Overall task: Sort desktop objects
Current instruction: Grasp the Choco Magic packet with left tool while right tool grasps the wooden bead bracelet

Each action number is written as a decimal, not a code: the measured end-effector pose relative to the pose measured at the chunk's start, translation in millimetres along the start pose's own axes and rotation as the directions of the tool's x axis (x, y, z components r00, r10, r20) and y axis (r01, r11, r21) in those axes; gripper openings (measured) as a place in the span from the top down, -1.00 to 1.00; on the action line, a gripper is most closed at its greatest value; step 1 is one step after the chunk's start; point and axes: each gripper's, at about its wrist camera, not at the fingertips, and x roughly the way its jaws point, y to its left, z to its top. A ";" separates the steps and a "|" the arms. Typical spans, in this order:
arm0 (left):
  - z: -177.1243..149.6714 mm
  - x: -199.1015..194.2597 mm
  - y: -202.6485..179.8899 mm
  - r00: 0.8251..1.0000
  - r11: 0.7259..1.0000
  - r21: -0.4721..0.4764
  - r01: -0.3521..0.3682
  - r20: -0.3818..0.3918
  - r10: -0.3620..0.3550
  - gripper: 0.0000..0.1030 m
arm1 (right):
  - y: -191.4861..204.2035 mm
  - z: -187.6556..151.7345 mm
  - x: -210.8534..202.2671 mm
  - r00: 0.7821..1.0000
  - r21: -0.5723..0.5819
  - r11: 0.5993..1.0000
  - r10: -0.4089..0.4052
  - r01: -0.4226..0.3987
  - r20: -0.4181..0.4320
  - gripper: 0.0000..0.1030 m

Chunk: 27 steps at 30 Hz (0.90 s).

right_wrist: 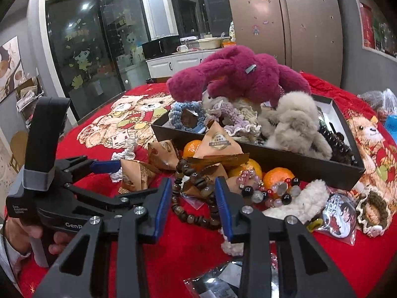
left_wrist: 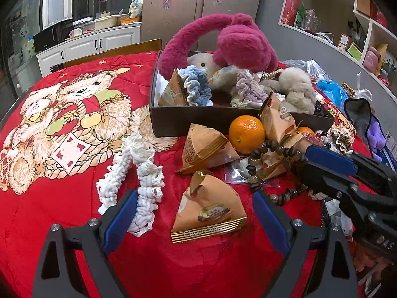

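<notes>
My left gripper (left_wrist: 196, 213) is open low over the red blanket, with an orange triangular snack packet (left_wrist: 208, 213) lying loose between its blue pads. A white crocheted scrunchie (left_wrist: 146, 181) lies by its left finger. My right gripper (right_wrist: 192, 198) stands narrowly open around a brown bead bracelet (right_wrist: 188, 217) that rests on the blanket; the pads flank the strand without clearly pressing it. In the left wrist view the right gripper (left_wrist: 304, 157) comes in from the right at those beads. Behind them a black box (left_wrist: 173, 121) holds a magenta plush (left_wrist: 243, 42), scrunchies and a grey plush.
Oranges (left_wrist: 247, 130) and more snack packets (left_wrist: 203, 149) crowd the box's front wall (right_wrist: 297, 164). A glass-bead bracelet (right_wrist: 263, 193), a fluffy white piece (right_wrist: 307, 198), a badge (right_wrist: 342, 213) and a brown scrunchie (right_wrist: 374, 211) lie to the right. A hand (right_wrist: 27, 231) holds the left gripper.
</notes>
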 end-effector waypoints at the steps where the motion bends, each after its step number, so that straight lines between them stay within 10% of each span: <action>1: 0.0 -0.1 -0.5 1.000 1.000 0.001 0.000 0.001 0.000 -0.84 | -0.9 0.0 0.2 1.000 0.006 1.000 -0.002 0.002 -0.001 0.45; 20: -1.2 -5.5 -5.9 1.000 1.000 0.031 0.006 0.025 -0.007 0.05 | -0.5 -1.2 1.7 1.000 0.024 0.999 0.023 -0.023 -0.006 0.67; 27: -2.0 -8.6 -5.6 0.999 0.999 0.023 0.023 0.036 -0.024 0.06 | 3.6 -1.9 -0.1 1.000 0.006 1.000 0.019 -0.019 -0.005 0.83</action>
